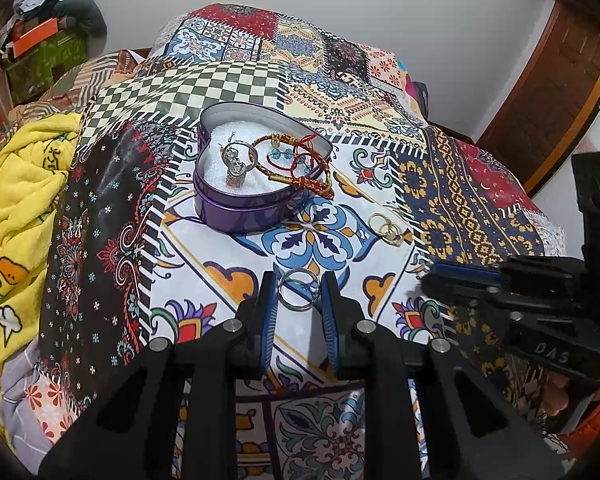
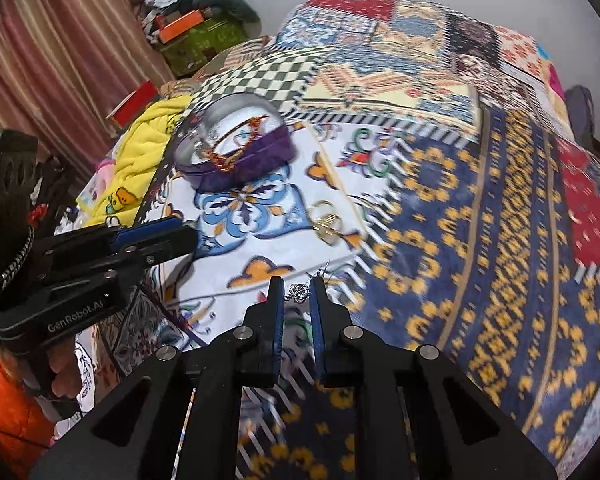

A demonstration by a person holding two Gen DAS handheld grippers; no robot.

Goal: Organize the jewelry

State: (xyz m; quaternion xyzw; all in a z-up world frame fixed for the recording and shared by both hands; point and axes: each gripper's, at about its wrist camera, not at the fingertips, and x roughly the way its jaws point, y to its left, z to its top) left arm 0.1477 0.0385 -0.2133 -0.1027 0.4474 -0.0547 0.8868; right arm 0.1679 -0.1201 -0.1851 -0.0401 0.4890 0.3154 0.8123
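A purple heart-shaped tin with white lining sits open on the patterned bedspread; it holds a silver pendant piece and red-gold cord bracelets. My left gripper is shut on a silver ring, just above the bedspread in front of the tin. Gold rings lie to its right. My right gripper is shut on a small silver earring, right of the gold rings. The tin shows at the upper left in the right wrist view.
A yellow blanket is bunched at the bed's left. Boxes and clutter stand by the wall behind. A wooden door frame is at the right. The right gripper's body shows at the left view's right edge.
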